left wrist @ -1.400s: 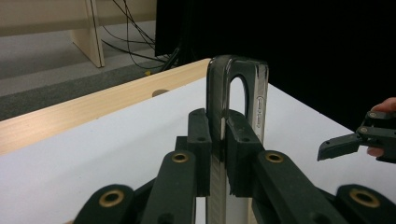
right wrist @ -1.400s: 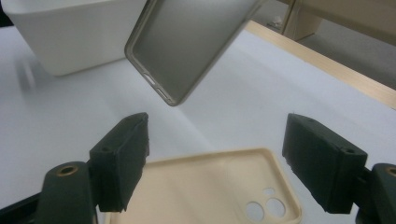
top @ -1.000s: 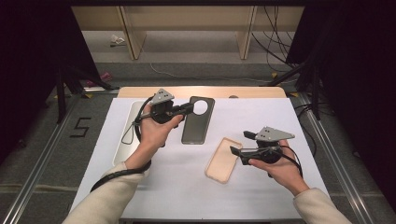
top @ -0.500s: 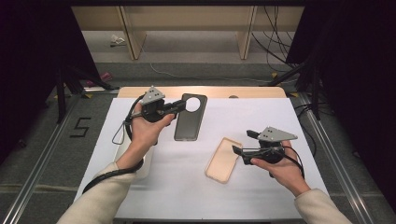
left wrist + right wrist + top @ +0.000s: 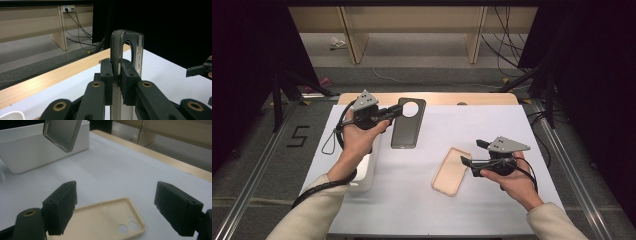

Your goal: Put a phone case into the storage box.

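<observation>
My left gripper [image 5: 393,112] is shut on the long edge of a dark phone case [image 5: 408,131] with a round camera hole, and holds it off the table at the far left. In the left gripper view both pads [image 5: 107,75] clamp that edge, and the dark phone case [image 5: 125,33] rises between them. A beige phone case [image 5: 452,171] lies inside-up on the white table cover. My right gripper [image 5: 473,152] hovers open just right of it. In the right gripper view the beige phone case [image 5: 105,220] lies below the spread jaws, apart from both.
A white bin [image 5: 364,170] stands under the left forearm; in the right gripper view the white bin [image 5: 30,152] is behind the hanging dark case [image 5: 62,132]. The table's wooden far edge [image 5: 452,98] runs past the cover. Wooden furniture legs and cables are on the floor beyond.
My left gripper has carried the dark case a little to the left, toward the bin. The right gripper and the beige case have stayed put.
</observation>
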### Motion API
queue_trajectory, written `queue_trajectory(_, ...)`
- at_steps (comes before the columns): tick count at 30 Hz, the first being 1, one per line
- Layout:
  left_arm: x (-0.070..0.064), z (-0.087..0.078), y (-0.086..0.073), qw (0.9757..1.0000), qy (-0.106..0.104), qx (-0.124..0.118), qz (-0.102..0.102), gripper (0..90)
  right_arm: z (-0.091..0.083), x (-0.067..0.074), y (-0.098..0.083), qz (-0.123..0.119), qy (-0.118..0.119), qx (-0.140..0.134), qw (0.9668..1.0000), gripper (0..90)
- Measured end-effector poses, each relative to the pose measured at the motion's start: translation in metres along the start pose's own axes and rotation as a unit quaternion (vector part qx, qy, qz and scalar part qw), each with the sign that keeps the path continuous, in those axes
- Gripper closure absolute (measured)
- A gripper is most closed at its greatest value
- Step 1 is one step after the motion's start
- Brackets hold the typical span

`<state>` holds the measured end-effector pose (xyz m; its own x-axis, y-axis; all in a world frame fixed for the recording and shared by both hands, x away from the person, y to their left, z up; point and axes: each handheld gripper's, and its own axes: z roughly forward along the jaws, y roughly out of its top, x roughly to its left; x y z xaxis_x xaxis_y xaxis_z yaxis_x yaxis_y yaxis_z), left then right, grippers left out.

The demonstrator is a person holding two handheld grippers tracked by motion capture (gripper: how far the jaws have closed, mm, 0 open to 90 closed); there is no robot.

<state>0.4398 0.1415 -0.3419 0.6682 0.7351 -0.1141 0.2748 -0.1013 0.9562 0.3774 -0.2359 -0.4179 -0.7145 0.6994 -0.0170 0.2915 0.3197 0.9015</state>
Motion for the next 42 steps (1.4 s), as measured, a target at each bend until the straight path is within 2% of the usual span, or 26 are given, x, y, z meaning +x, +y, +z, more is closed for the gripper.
queue_trajectory(20,0.027,-0.023,0.011,0.9997,0.021,-0.012,0.005,81.7,0.0,0.0,-0.001,0.004,-0.003,-0.003,1.0,20.3)
queue_trajectory(42,0.053,-0.038,0.017,0.9989,0.04,-0.021,0.004,81.7,0.001,-0.001,-0.001,0.007,-0.004,-0.004,1.0,20.8)
